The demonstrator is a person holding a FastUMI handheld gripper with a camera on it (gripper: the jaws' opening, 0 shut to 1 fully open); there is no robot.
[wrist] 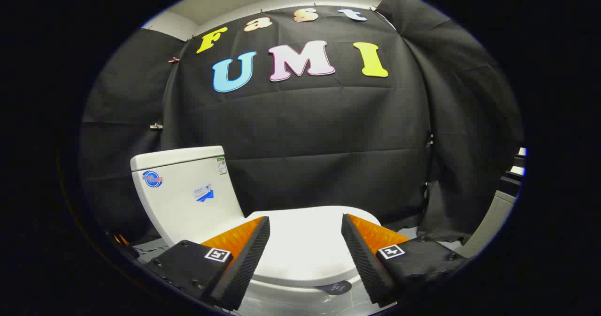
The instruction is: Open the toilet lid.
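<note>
Gripper (305, 231) fingers spread wide above the closed toilet lid (305, 248), touching nothing, tank (185, 194) behind-left.

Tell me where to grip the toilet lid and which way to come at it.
Take the toilet lid at its front rim, the rounded edge farthest from the tank, and lift from below. It lies flat and closed, likely hinged at the tank end, so the free edge should swing up most easily. The gripper stands open above the lid, its fingers spread either side, touching nothing.
</note>
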